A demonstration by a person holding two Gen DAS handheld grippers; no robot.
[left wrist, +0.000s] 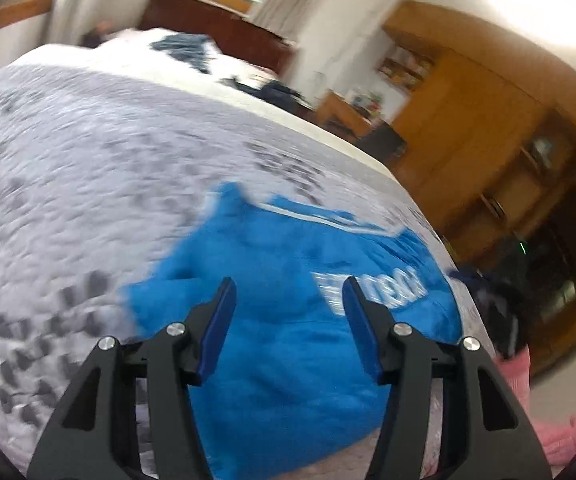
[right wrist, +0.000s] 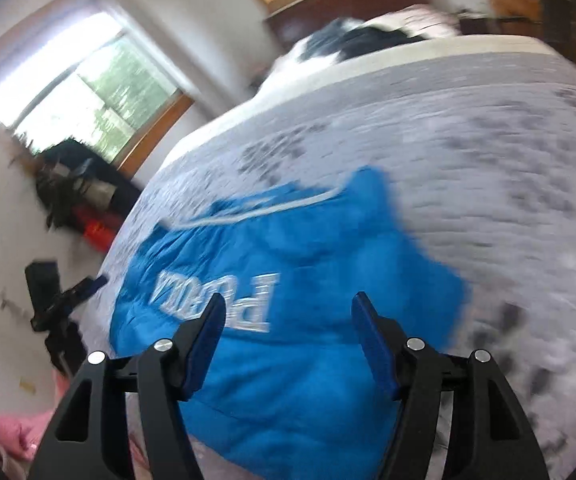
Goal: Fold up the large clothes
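- Two grippers, left gripper (left wrist: 288, 290) and right gripper (right wrist: 288, 306), jaws spread, holding nothing.
- Blue shirt (left wrist: 288, 248) (right wrist: 307, 248) lies bunched on grey patterned bedspread (left wrist: 88, 152) (right wrist: 487, 128), below both.
- Frames blurred.

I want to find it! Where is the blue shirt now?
The blue shirt lies on the grey patterned bedspread near the bed's foot, just ahead of both open tongs in each wrist view.
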